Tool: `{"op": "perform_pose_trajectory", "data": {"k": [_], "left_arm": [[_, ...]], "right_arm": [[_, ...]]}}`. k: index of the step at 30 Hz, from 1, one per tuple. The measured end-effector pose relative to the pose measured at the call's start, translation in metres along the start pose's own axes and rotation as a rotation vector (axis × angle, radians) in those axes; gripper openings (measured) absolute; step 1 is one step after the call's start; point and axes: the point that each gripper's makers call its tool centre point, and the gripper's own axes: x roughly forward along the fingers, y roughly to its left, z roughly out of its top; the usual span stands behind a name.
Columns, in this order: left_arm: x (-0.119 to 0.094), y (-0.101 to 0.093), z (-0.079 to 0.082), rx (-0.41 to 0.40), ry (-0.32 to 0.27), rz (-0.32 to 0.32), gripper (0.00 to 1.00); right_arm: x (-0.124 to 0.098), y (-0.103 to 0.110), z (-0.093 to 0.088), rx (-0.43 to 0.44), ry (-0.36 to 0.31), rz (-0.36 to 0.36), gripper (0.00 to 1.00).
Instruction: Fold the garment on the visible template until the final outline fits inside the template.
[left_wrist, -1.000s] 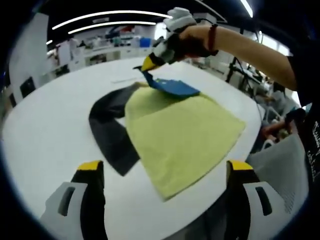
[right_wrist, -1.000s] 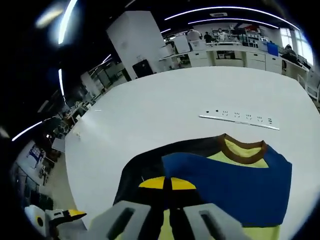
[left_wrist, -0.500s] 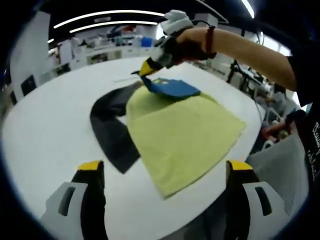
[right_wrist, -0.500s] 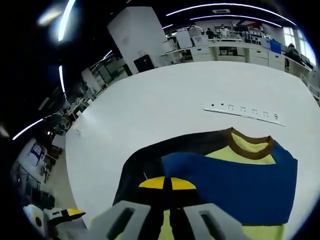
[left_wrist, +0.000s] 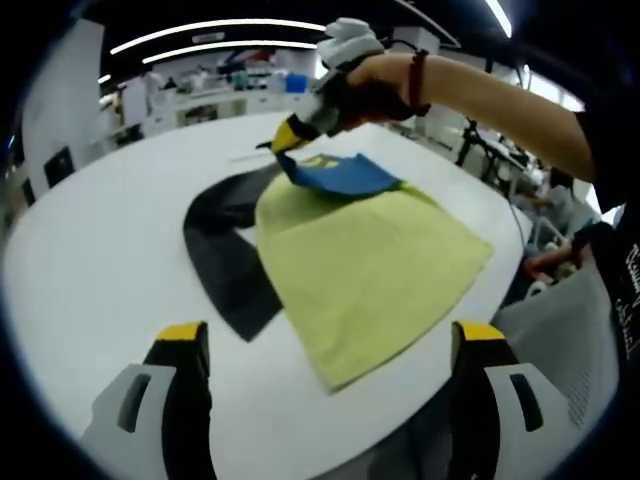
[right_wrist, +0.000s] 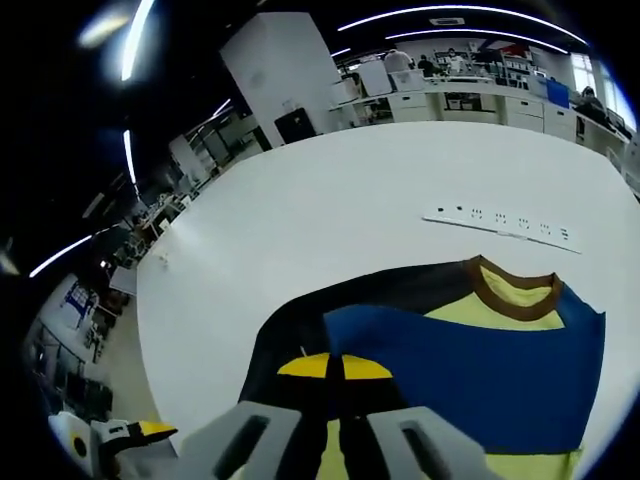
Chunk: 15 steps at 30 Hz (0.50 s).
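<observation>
Nearest the left camera, the left gripper (left_wrist: 325, 345) hangs wide open above the white table (left_wrist: 90, 250). Beyond, the garment (left_wrist: 370, 265) lies partly over the dark template (left_wrist: 225, 265). Farther, the right gripper (left_wrist: 283, 138) is clamped on its blue sleeve (right_wrist: 450, 370).

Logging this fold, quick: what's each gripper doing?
Left gripper: open, holding nothing.
Right gripper: shut on the garment's blue part.

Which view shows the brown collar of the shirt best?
The right gripper view: the brown collar curves clearly above the blue panel. In the left gripper view it lies far off, too small to make out.
</observation>
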Motion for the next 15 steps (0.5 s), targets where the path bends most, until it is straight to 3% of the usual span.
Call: {"op": "perform_pose_trajectory", "data": {"k": [7,10,15], "left_arm": [[-0.001,-0.001,0.000,-0.001,-0.001,0.000,0.97],[-0.001,0.000,0.000,-0.003,-0.003,0.003,0.97],[-0.002,-0.001,0.000,-0.001,0.000,0.006,0.97]], "right_arm": [[0.004,0.007,0.000,-0.008,-0.005,0.013,0.00],[0.005,0.017,0.002,-0.030,-0.017,0.065,0.01],[0.004,0.018,0.003,-0.059,-0.021,0.054,0.19]]}}
